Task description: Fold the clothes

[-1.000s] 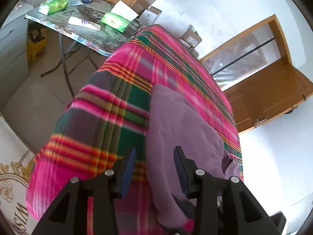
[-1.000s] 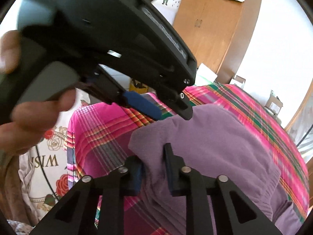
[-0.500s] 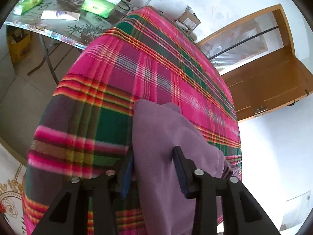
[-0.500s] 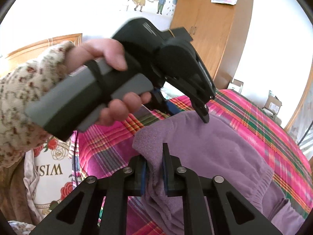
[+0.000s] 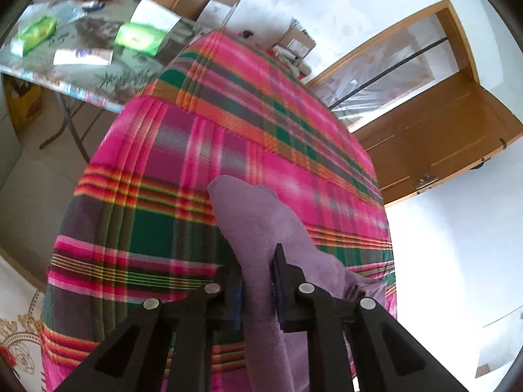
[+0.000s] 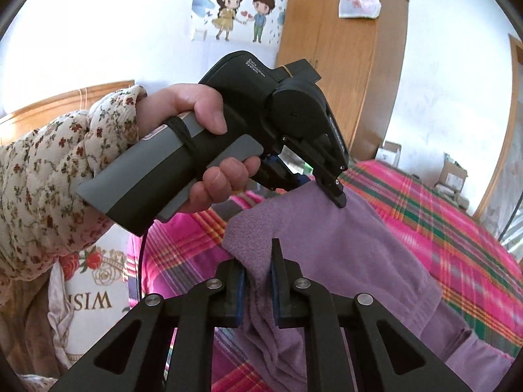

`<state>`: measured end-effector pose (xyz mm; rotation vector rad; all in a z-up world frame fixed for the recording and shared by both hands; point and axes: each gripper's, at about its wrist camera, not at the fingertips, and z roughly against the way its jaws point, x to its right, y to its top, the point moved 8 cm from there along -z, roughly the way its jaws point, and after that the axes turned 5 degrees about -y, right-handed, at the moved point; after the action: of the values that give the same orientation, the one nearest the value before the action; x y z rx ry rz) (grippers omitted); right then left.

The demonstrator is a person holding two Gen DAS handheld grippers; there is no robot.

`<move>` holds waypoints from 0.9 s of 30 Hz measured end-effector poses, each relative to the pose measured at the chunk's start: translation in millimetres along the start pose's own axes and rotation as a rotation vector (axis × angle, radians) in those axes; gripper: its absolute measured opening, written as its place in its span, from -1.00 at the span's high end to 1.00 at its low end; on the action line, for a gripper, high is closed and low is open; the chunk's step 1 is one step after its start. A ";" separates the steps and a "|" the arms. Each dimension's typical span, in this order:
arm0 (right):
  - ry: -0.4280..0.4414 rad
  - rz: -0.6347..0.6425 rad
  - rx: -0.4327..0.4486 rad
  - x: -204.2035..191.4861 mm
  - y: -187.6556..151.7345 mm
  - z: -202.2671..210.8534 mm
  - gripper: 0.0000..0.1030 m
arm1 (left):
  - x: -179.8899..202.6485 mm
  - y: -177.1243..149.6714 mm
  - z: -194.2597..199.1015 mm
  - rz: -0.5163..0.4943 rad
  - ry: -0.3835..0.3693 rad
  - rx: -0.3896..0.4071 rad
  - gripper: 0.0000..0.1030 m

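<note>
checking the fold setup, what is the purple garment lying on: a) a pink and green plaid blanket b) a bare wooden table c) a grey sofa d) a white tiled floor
a: the purple garment lies on the pink and green plaid blanket, which shows under and around it in both wrist views.

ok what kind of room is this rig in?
Most likely a home bedroom: a bed under a pink plaid blanket, a wooden wardrobe against the wall, a cartoon couple wall sticker, and a cluttered side table.
</note>
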<state>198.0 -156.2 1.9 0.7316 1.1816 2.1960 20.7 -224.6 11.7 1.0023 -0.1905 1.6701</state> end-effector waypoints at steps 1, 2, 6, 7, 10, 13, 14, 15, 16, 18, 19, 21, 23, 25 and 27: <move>0.000 -0.003 0.011 2.0 3.4 0.4 0.76 | 5.0 2.0 2.9 -0.008 0.004 0.010 0.73; 0.001 -0.007 0.024 3.8 7.3 2.1 0.76 | 9.8 3.8 5.6 -0.015 0.008 0.021 0.73; 0.022 -0.042 0.059 5.2 22.1 9.1 0.76 | 8.3 2.4 15.7 -0.017 0.037 0.050 0.73; 0.029 -0.043 0.064 4.4 22.7 9.3 0.76 | 5.0 0.4 16.0 -0.013 0.050 0.047 0.73; 0.067 -0.047 0.050 -0.5 18.7 6.2 0.76 | -7.6 -5.4 15.9 0.011 0.079 0.035 0.73; 0.087 -0.043 0.033 -6.6 17.9 -1.1 0.76 | -13.1 -8.7 15.1 0.021 0.097 0.031 0.73; 0.091 -0.043 0.030 -7.2 16.5 -1.9 0.76 | -13.0 -9.3 14.9 0.020 0.101 0.031 0.73; 0.096 -0.046 0.026 -7.0 15.6 -1.8 0.76 | -11.6 -9.4 15.0 0.019 0.105 0.031 0.73; 0.101 -0.054 0.022 -6.1 15.1 -0.8 0.76 | -8.5 -9.1 15.3 0.013 0.109 0.033 0.73; 0.101 -0.068 0.029 2.5 16.3 -0.1 0.76 | 1.0 -7.5 17.0 -0.006 0.116 0.040 0.73; 0.098 -0.074 0.037 5.7 17.4 2.5 0.76 | 7.8 -6.8 18.3 -0.016 0.118 0.046 0.73; 0.088 -0.086 0.057 9.3 20.4 11.6 0.76 | 20.1 -6.5 20.0 -0.035 0.134 0.054 0.73; 0.079 -0.104 0.075 16.5 23.9 20.4 0.76 | 31.4 -7.0 20.8 -0.053 0.158 0.061 0.73; 0.069 -0.122 0.092 24.3 23.1 29.9 0.76 | 45.7 -7.0 22.0 -0.079 0.160 0.073 0.73; 0.057 -0.142 0.111 31.5 22.8 42.6 0.76 | 60.4 -6.3 23.2 -0.094 0.141 0.082 0.73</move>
<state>200.0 -121.6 47.9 0.6126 1.3510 2.0595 37.1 -192.3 65.8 0.9361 0.0187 1.6656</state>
